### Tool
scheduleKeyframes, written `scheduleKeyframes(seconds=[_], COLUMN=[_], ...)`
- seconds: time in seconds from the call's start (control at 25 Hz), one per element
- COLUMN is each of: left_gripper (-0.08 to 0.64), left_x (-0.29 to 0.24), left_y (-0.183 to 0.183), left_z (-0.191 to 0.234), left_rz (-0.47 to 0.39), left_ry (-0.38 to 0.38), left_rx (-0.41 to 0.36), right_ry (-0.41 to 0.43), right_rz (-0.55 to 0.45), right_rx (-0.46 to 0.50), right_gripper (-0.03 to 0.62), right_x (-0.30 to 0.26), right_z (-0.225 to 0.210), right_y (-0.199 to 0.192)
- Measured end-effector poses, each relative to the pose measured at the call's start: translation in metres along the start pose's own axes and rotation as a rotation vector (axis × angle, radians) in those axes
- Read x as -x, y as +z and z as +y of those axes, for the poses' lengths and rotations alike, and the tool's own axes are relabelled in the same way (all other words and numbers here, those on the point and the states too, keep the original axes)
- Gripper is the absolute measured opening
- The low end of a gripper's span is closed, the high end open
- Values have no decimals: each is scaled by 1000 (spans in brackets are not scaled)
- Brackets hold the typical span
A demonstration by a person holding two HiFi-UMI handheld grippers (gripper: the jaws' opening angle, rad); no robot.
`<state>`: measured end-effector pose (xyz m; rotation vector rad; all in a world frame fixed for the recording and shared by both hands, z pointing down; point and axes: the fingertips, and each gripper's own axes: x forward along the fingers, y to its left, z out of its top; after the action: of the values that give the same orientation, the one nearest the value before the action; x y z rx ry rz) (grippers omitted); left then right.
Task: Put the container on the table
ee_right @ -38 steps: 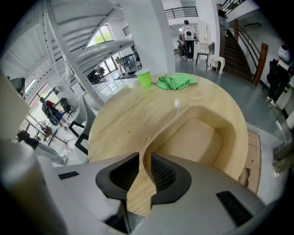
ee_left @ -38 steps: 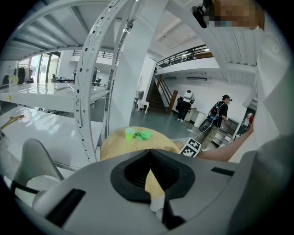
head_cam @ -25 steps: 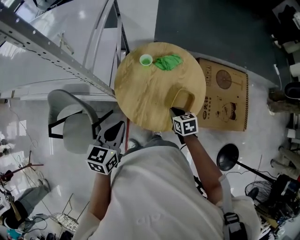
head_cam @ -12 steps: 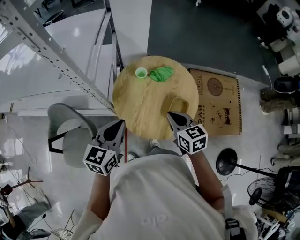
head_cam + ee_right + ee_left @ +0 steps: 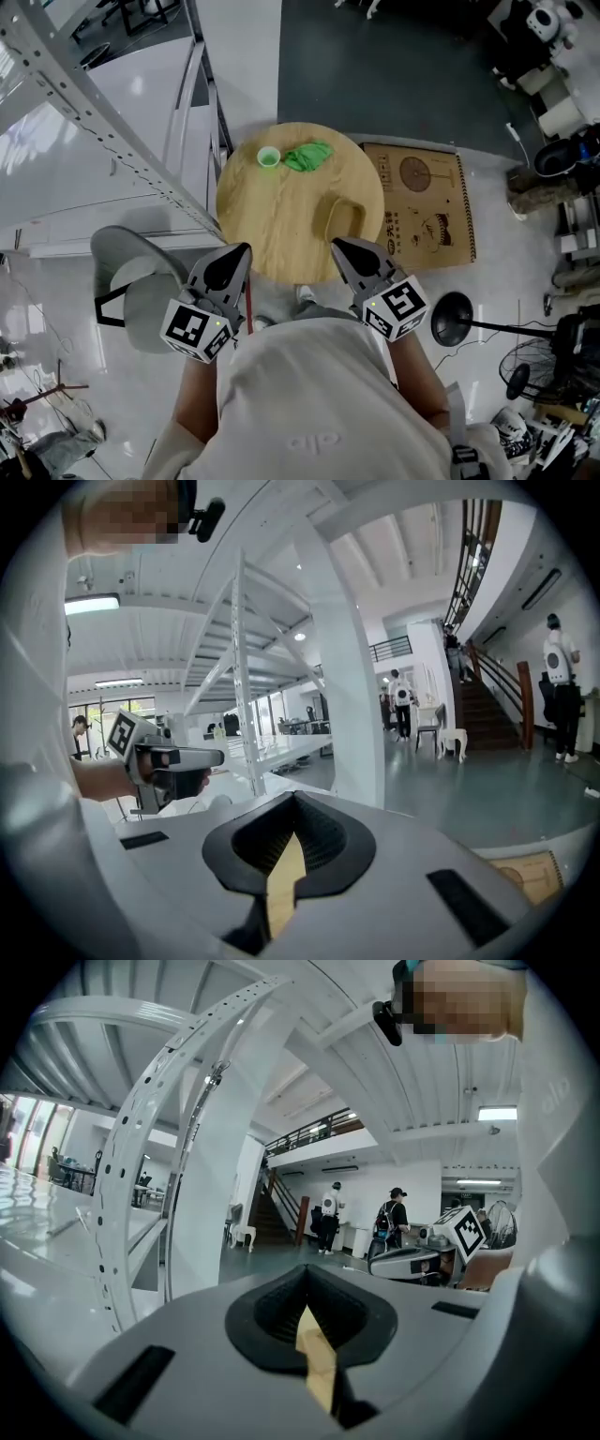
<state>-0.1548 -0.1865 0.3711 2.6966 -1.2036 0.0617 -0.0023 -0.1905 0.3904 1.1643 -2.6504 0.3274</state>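
The tan container [image 5: 342, 214] sits on the round wooden table [image 5: 272, 225], on its near right part, touched by neither gripper, so the placing looks done. The left gripper [image 5: 239, 251] and right gripper [image 5: 339, 246] hang just off the table's near edge, each with jaws pressed together on nothing. A small green cup [image 5: 268, 157] and green cloth [image 5: 307, 155] lie at the far side, well apart from the container; no step appears left
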Motion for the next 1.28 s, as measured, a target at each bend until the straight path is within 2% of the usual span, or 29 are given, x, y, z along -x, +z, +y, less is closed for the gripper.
scheduleKeyframes(seconds=[0.24, 0.44, 0.64, 1.28], left_gripper=[15, 15, 15, 15], left_x=[-2, -3, -5, -4], left_y=[-3, -5, -7, -10], left_z=[-11, -19, -23, -23], left_rz=[0, 6, 16, 29], left_ry=[-43, -59, -63, -46], left_rx=[-19, -20, -14, -4], right_ry=[-19, -50, -51, -47], right_rz=[-40, -60, -43, -25], right_rx=[58, 27, 60, 48], right_gripper=[26, 26, 26, 26], right_x=[17, 26, 26, 26], right_z=[12, 9, 9, 5], right_y=[3, -1, -8, -14])
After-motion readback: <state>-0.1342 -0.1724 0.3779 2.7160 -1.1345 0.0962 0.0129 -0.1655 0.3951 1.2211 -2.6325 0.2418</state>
